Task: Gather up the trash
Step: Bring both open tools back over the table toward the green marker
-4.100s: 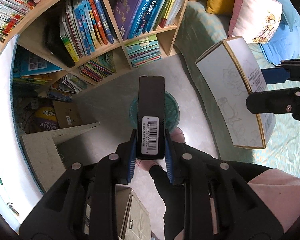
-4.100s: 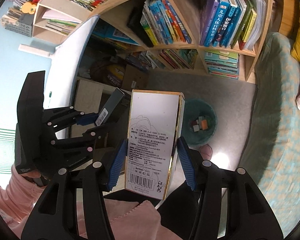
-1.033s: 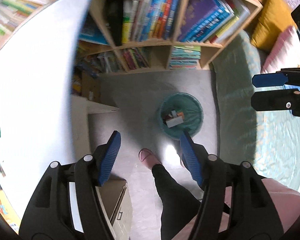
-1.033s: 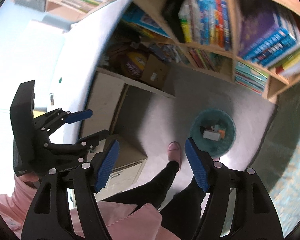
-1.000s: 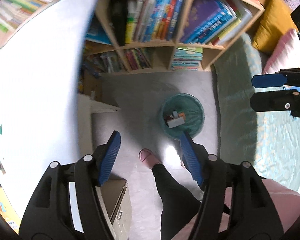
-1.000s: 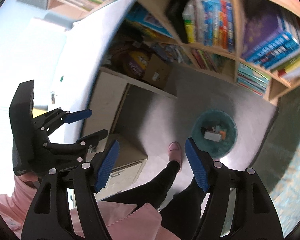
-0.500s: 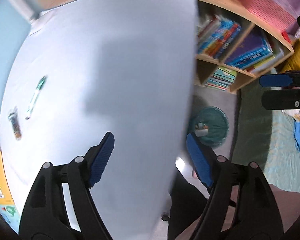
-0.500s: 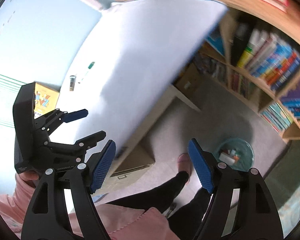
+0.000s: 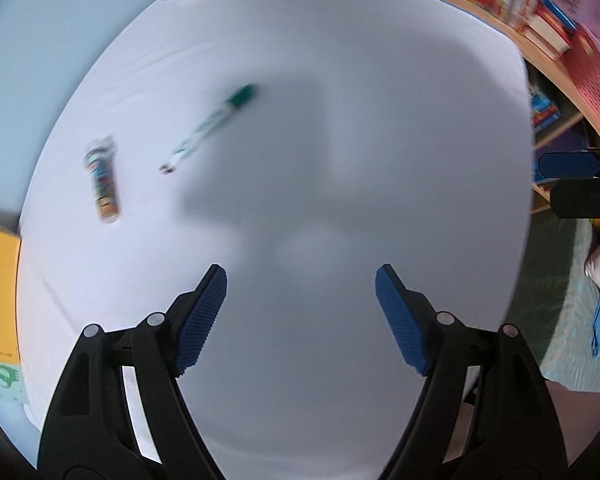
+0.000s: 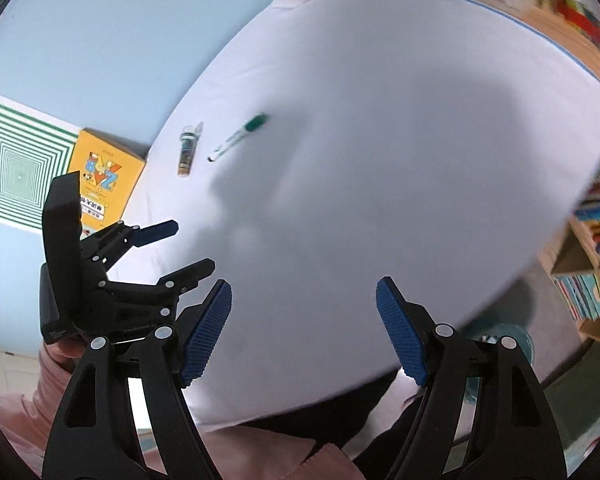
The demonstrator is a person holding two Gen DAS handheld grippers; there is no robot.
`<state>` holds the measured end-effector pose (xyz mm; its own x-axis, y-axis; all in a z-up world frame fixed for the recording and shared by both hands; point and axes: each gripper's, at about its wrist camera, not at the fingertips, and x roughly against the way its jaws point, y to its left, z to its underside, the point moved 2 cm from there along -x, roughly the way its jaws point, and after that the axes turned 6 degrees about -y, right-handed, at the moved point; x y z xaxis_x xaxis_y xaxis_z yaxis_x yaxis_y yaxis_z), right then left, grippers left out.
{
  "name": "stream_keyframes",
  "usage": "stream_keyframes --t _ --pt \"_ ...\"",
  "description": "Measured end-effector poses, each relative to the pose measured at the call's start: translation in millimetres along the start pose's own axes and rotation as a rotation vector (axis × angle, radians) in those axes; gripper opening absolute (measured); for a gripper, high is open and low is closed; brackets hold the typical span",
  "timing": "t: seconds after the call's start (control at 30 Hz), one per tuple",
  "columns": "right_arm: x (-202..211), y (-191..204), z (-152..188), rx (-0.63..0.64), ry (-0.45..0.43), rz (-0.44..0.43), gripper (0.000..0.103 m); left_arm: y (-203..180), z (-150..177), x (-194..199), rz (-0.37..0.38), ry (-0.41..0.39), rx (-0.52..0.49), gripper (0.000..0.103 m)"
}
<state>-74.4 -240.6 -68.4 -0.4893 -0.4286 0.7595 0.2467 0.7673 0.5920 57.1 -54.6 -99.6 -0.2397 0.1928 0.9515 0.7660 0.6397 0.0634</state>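
- L gripper (image 9: 300,316): fingers spread wide, nothing betw. them; hangs over bare white table (image 9: 340,140), pointing steeply down.
- R gripper (image 10: 304,328): fingers likewise spread, empty; over the table's near edge.
- Trash candidates: green-capped marker (image 9: 210,128) and small labelled tube (image 9: 102,180), lying near each other on the table's far-left part, well apart from both grippers. Which counts as trash cannot be told.
- Bin (image 10: 508,338): teal, on floor beside the table's edge, mostly hidden behind R gripper's finger.
- Risk 1: both views motion-blurred, so a fast approach could misjudge aim; pads may land beside an item, not around it.
- Risk 2: marker and tube look round; a one-sided nudge would prob. roll them off.
- Risk 3: thin items lying flat; fingertips may scrape the tabletop and miss.
- Risk 4: yellow book (image 10: 104,176) just left of tube; a wide-open jaw could catch it too.
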Motion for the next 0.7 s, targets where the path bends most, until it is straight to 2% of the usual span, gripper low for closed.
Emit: stream_keyframes --t 0.33,0.7 --pt "-53 46 -41 0.046 0.056 0.020 0.075 103 6 -11 -0.038 0.006 0.134 0.075" --pt "-102 77 -76 0.035 0.098 0.016 0.074 169 -2 -31 -0.037 -0.009 0.194 0.075"
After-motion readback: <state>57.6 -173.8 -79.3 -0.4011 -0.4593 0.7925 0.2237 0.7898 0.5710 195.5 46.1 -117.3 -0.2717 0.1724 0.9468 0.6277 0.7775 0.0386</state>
